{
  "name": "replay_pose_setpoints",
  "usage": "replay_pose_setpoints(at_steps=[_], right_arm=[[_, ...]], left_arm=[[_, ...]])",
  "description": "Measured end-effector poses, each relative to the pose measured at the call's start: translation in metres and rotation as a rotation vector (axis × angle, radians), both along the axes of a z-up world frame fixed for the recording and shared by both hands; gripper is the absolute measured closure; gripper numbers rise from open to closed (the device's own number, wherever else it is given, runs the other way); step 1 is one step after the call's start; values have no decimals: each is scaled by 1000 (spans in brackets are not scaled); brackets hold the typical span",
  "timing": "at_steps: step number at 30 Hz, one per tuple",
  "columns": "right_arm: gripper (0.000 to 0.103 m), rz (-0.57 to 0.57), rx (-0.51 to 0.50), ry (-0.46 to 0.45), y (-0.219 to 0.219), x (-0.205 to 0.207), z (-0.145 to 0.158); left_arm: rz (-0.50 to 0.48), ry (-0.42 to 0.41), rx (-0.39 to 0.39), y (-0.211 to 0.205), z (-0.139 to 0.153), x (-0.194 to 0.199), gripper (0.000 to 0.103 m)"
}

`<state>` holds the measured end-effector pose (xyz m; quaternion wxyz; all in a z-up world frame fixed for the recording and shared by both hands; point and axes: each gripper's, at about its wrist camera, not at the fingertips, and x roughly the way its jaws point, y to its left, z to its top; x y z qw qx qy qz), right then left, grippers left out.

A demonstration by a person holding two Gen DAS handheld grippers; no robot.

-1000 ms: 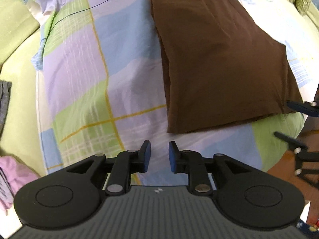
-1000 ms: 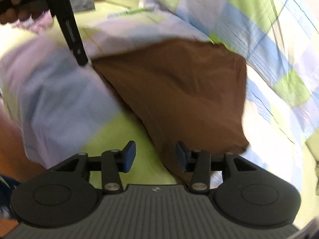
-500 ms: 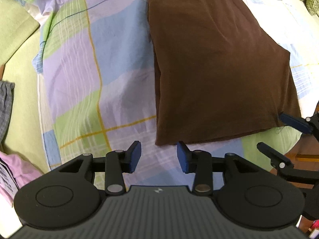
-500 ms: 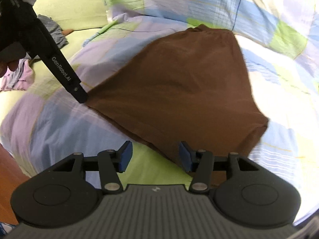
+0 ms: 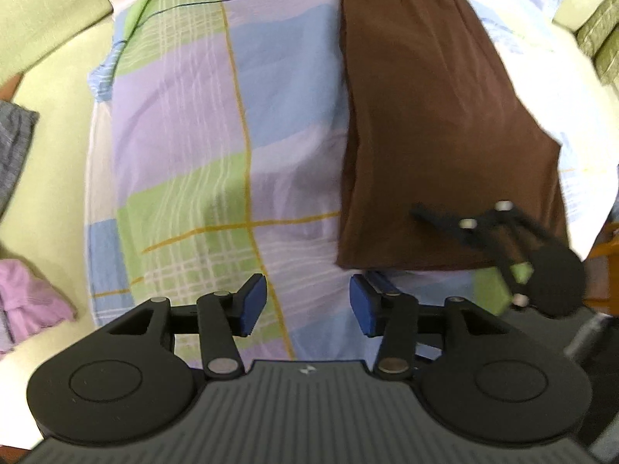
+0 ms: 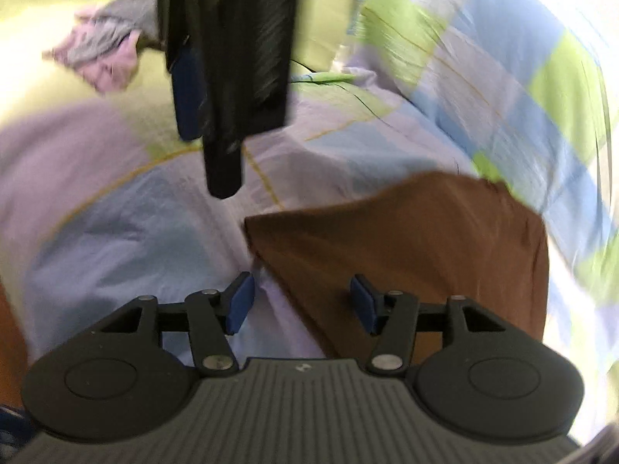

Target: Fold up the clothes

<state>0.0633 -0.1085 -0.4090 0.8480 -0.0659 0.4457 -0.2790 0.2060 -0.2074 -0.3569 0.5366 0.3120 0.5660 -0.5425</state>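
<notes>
Checked bedsheet [image 5: 201, 123] is spread under brown garment [image 5: 445, 135]. Left gripper [image 5: 308, 305] and right gripper [image 6: 301, 301] are held wide apart, empty. Pink clothing [image 6: 112, 65] is seen sharper in left view.

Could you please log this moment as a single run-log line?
task: fold clothes | brown garment flat on checked bedsheet | left hand-held gripper open, at near hem | right hand-held gripper open over near corner | no grasp

Bare checked quilt [image 5: 216, 147] left of the brown garment [image 5: 437, 135]; the right tool [image 5: 456, 228] apparently hovers over its hem.
</notes>
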Motion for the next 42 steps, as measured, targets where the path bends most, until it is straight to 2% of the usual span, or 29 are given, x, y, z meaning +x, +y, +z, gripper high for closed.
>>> replay_pose_setpoints(at_steps=[1,3,5,9,11,12,13,14,15,16,17,19,21,25,27,31,34,39,42], right_arm=[[88,-9,7,-5,-4,1,2],[96,-24,19,-19,-14,3,7],[97,-31,19,-51,-22,2,13],[97,17,-40,-55,-12,-6,28],[97,28,-59,-57,-8,-11,29],[97,35,-67,-57,-7,-11,27],[97,40,-71,-56,-7,-12,27],[97,49,-79,-51,-5,-12,26],[96,60,-88,-46,-3,-12,24],[95,70,-97,-41,-2,-12,22],[92,81,-85,-30,2,-13,21],[63,75,-68,-20,7,-19,21],[56,39,-77,-23,13,-47,28],[54,-112,-129,31,4,-118,41],[54,-135,-174,82,-3,-150,45],[54,-25,-212,170,-5,-192,38],[54,143,-278,251,-6,-210,16],[53,350,-356,236,-10,-210,0],[53,493,-439,227,-11,-205,-10]], left_arm=[[23,41,-8,2,3,1,50],[59,109,-17,-1,5,7,47],[99,199,-39,-9,7,12,45],[114,266,-46,-27,-1,9,33],[134,305,-18,-39,-17,6,33],[153,345,7,-45,-31,5,36],[172,410,31,-51,-49,3,48],[180,442,52,-54,-62,1,62],[180,453,59,-56,-68,0,90],[185,463,59,-56,-72,0,96],[189,472,60,-56,-76,-1,95],[196,484,58,-55,-79,0,95],[199,481,63,-54,-79,3,95],[195,483,90,-58,-84,4,93],[192,471,96,-58,-83,5,92],[182,439,104,-61,-82,1,90],[178,428,103,-60,-81,1,88],[198,414,99,-57,-81,0,86],[214,405,93,-54,-81,-2,86]])
